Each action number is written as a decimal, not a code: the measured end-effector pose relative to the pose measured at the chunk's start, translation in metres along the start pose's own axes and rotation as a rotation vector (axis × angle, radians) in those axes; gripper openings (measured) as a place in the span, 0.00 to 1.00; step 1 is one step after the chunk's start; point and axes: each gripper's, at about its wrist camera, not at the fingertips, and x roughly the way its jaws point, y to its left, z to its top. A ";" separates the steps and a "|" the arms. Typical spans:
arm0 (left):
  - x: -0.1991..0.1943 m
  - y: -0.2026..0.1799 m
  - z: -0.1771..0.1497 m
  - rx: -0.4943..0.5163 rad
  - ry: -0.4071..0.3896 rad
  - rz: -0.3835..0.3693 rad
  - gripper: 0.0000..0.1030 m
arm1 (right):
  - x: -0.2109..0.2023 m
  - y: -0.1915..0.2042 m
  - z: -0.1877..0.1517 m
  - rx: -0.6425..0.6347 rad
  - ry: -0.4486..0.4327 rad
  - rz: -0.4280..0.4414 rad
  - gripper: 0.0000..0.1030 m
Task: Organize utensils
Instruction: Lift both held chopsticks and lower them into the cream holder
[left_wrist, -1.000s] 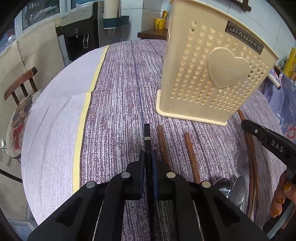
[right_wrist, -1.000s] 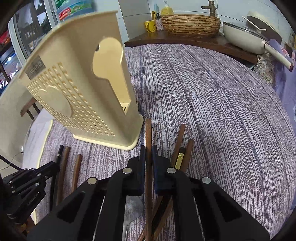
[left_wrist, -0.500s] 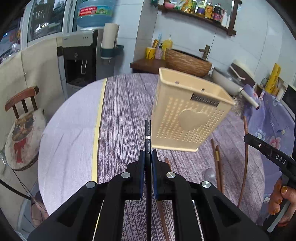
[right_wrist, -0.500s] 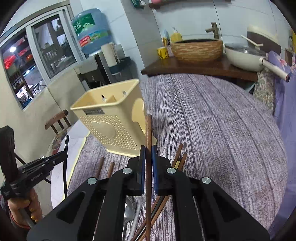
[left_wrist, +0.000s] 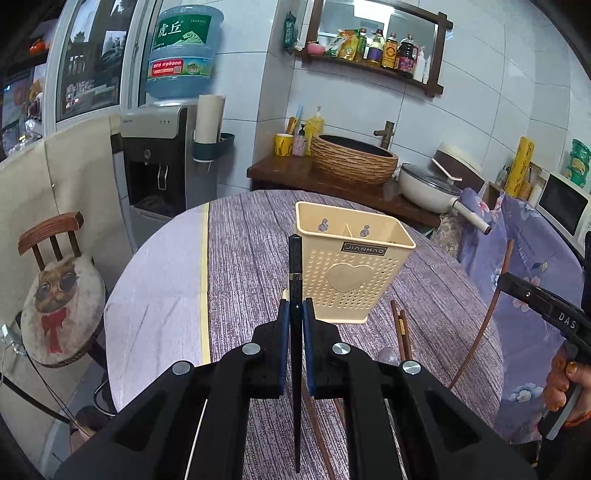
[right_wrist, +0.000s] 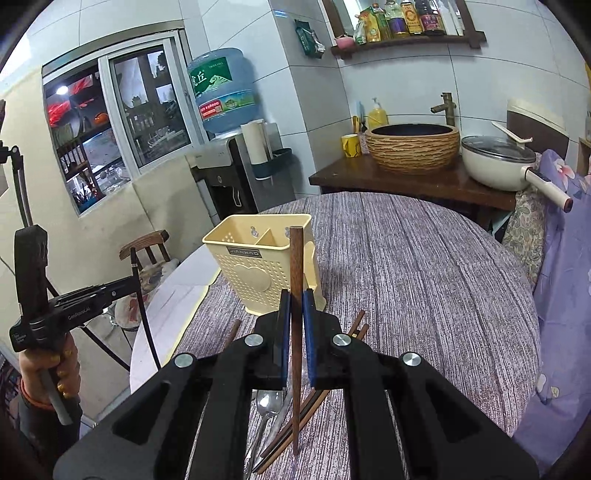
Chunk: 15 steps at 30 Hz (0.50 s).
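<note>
Meanwhile, the left gripper (left_wrist: 295, 321) clamps a black chopstick (left_wrist: 295, 266); the right gripper (right_wrist: 295, 314) pinches a brown chopstick (right_wrist: 295, 258), both mid-frame before the cream utensil holder (left_wrist: 354, 273).

The left gripper (left_wrist: 295, 314) is raised, jaws clamped on a black chopstick (left_wrist: 295, 266). The right gripper (right_wrist: 295, 306) is raised too, jaws clamped on a brown chopstick (right_wrist: 295, 258). Each hand (right_wrist: 48, 373) grips its handle.
</note>
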 end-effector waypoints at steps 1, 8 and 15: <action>-0.001 0.000 0.000 -0.001 -0.001 0.000 0.08 | 0.000 0.000 0.000 -0.003 0.000 0.000 0.07; -0.012 -0.002 0.007 0.007 -0.026 -0.001 0.08 | -0.008 0.007 0.007 -0.024 -0.012 0.013 0.07; -0.020 -0.002 0.023 0.007 -0.050 -0.019 0.08 | -0.013 0.016 0.025 -0.033 -0.062 0.021 0.07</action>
